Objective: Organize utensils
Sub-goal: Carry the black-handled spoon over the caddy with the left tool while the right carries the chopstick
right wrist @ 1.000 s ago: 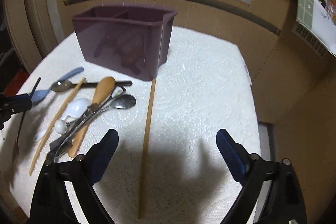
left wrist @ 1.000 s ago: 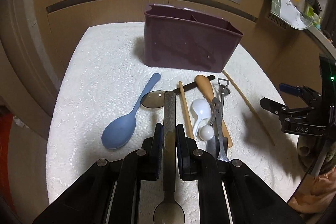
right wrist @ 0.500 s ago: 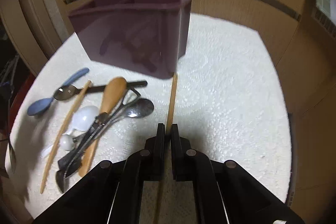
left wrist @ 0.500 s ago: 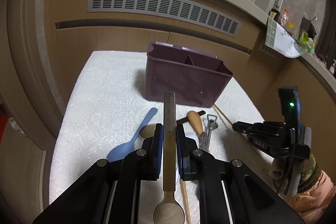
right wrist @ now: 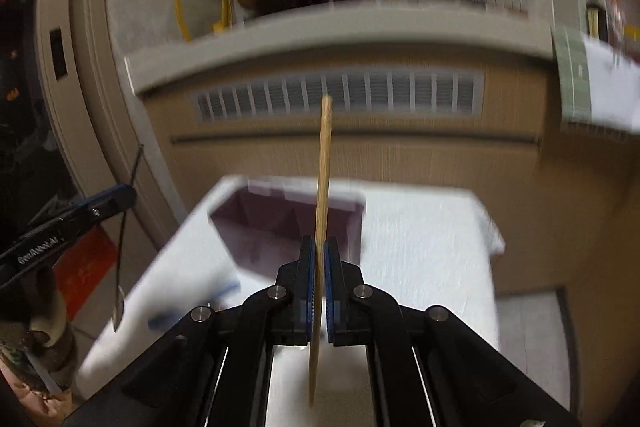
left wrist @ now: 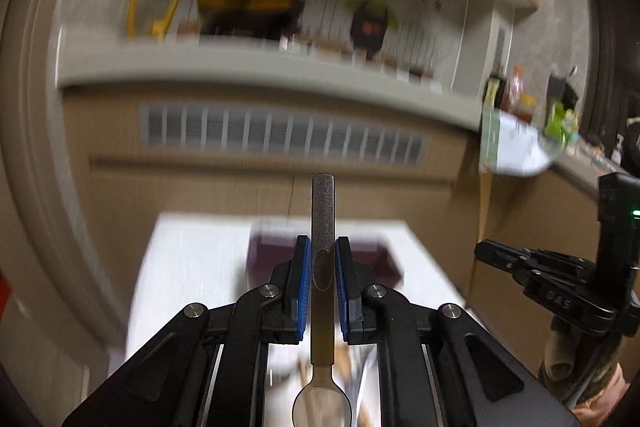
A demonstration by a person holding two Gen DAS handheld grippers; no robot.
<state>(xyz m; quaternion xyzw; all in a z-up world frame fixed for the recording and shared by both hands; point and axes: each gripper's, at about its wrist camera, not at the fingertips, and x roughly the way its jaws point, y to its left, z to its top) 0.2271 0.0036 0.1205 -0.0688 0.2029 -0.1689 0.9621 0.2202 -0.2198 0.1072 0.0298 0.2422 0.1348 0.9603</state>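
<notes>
Flat-handled metal spoon (left wrist: 322,267), stiff and slick, pinched mid-handle by left gripper (left wrist: 322,267), bowl end toward the camera. Thin light wooden chopstick (right wrist: 323,195), clamped low in right gripper (right wrist: 319,287), apt to pivot. Both aloft above dark purple plastic caddy (right wrist: 276,223), seemingly divided, blurred, on white textured cloth (right wrist: 424,239).

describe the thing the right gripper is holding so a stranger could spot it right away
Find the white cloth-covered table with the dark purple bin. In front of it, the right gripper has its jaws shut on a chopstick, raised in the air. It is thin, plain pale wood, unlike the metal spoon in the left gripper.
</notes>
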